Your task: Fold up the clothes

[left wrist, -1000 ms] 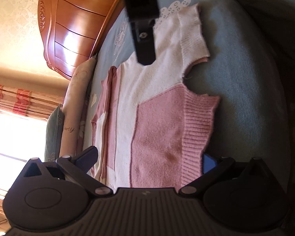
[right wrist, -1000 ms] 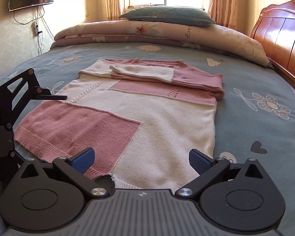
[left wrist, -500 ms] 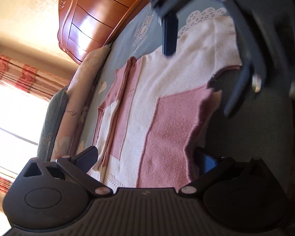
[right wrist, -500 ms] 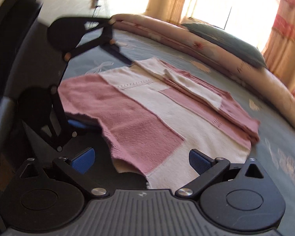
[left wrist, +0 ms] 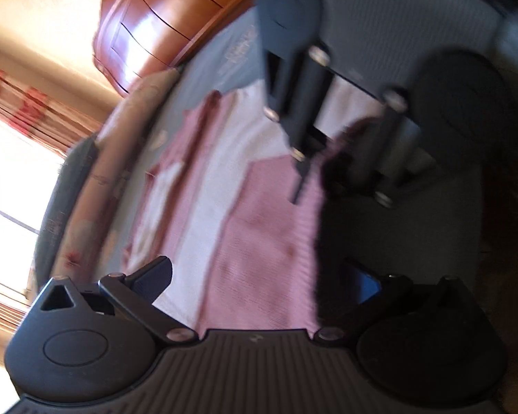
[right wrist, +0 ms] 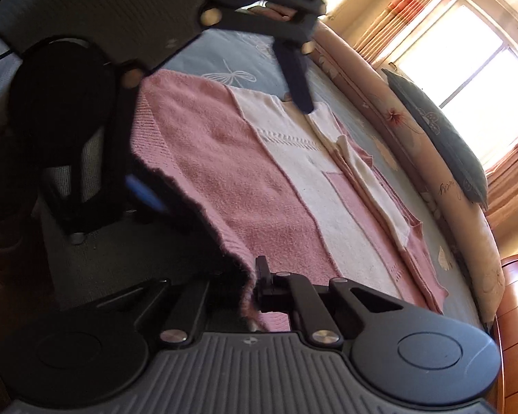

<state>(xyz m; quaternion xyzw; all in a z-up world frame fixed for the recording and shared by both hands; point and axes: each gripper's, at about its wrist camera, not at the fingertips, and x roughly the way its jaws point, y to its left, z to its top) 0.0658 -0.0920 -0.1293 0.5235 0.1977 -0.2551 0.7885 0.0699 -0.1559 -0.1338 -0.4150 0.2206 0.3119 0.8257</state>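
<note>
A pink and cream knit sweater [right wrist: 293,172] lies flat on the bed, its far part folded over. My right gripper [right wrist: 253,288] is shut on the pink ribbed hem [right wrist: 231,241], which rises off the sheet into its jaws. In the left wrist view the right gripper [left wrist: 305,164] pinches that same hem edge. My left gripper [left wrist: 259,276] is open, and the pink hem [left wrist: 293,258] lies between its wide-apart fingers without being pressed. From the right wrist view the left gripper [right wrist: 228,151] straddles the hem's far corner, one blue pad [right wrist: 145,193] under the edge.
The blue-grey bed sheet [right wrist: 231,58] has printed flowers. A rolled floral quilt [right wrist: 414,145] and a dark pillow [right wrist: 442,138] lie along the far side beneath a bright window [right wrist: 473,58]. A wooden headboard [left wrist: 162,24] borders the bed.
My right gripper rolled over, moved to the pink hem and shut on it, lifting the edge. The left gripper rolled slightly and stayed open around the hem.
</note>
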